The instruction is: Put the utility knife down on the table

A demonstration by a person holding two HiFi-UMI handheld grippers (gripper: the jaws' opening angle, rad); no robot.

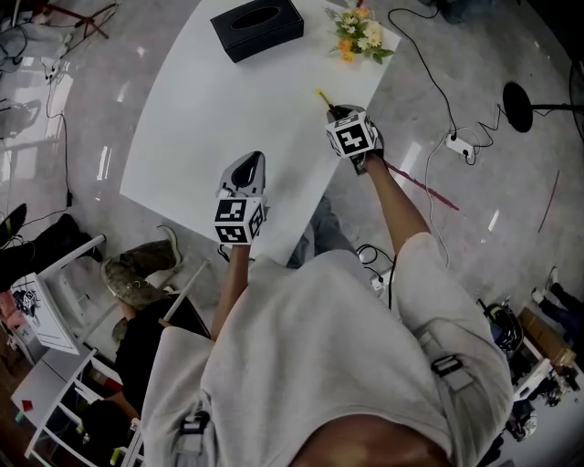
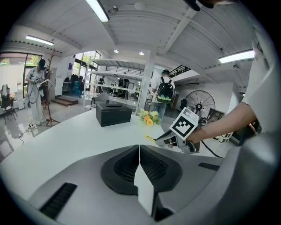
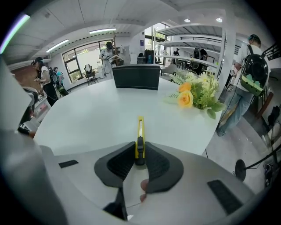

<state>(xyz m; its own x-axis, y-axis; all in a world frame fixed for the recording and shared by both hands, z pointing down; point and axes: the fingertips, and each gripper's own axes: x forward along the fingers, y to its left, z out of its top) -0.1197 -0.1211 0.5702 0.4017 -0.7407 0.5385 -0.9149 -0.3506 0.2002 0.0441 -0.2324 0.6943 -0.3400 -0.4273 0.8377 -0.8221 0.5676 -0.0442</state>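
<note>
A yellow utility knife point(image 3: 140, 132) with a black slider sticks out from between the jaws of my right gripper point(image 3: 140, 151), which is shut on it. Its tip points out over the white table point(image 3: 92, 114). From the head view the knife point(image 1: 324, 98) shows as a short yellow stub ahead of the right gripper point(image 1: 339, 113), near the table's right edge. The left gripper view shows that same gripper point(image 2: 163, 140) low over the table top. My left gripper point(image 2: 139, 151) is shut with nothing in it and hovers over the table's near edge point(image 1: 245, 170).
A black tissue box point(image 1: 256, 27) stands at the table's far end, beside a small bunch of yellow and white flowers point(image 1: 359, 35). Cables and a power strip point(image 1: 459, 144) lie on the floor to the right. People stand in the room behind.
</note>
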